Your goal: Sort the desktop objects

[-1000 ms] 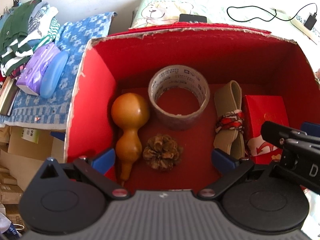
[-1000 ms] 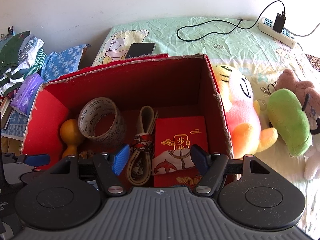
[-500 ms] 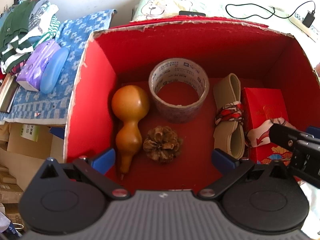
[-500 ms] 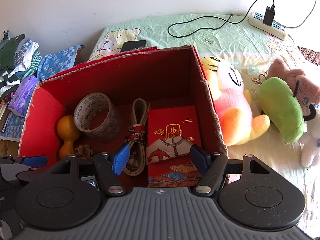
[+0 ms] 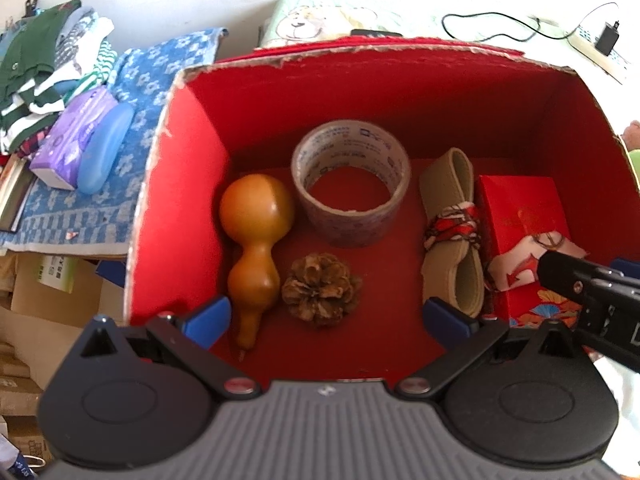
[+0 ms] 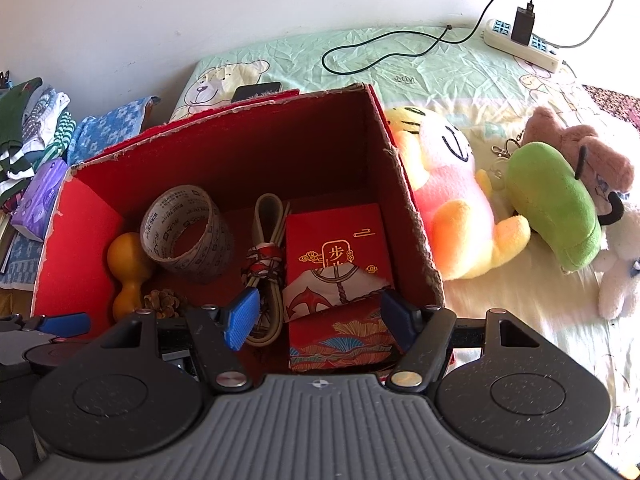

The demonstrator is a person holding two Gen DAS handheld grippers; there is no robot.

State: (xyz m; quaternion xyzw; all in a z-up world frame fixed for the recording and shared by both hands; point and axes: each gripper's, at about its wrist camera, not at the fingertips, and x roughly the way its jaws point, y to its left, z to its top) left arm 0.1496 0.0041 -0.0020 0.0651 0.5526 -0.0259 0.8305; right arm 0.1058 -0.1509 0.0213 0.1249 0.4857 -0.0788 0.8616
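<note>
An open red box (image 5: 180, 184) (image 6: 76, 216) holds an orange gourd (image 5: 254, 236) (image 6: 128, 268), a tape roll (image 5: 352, 184) (image 6: 186, 234), a pine cone (image 5: 320, 290) (image 6: 162, 302), a folded beige strap tied with a red cord (image 5: 450, 232) (image 6: 266, 264) and a red envelope packet (image 5: 520, 216) (image 6: 336, 252). My left gripper (image 5: 326, 318) is open and empty above the box's near edge. My right gripper (image 6: 318, 320) is open and empty above the packet; its body shows at the right of the left wrist view (image 5: 592, 292).
Plush toys lie right of the box: a pink-and-yellow one (image 6: 456, 200), a green one (image 6: 556, 204). A power strip (image 6: 520, 44) and cable lie on the green bed sheet. Folded clothes (image 5: 52, 72), a purple tissue pack (image 5: 72, 140) and a blue case (image 5: 106, 148) lie left.
Both grippers have pulled back and risen a little from the box, so more of the box shows. The right gripper's body has slid right and down in the left wrist view. Box contents have not moved.
</note>
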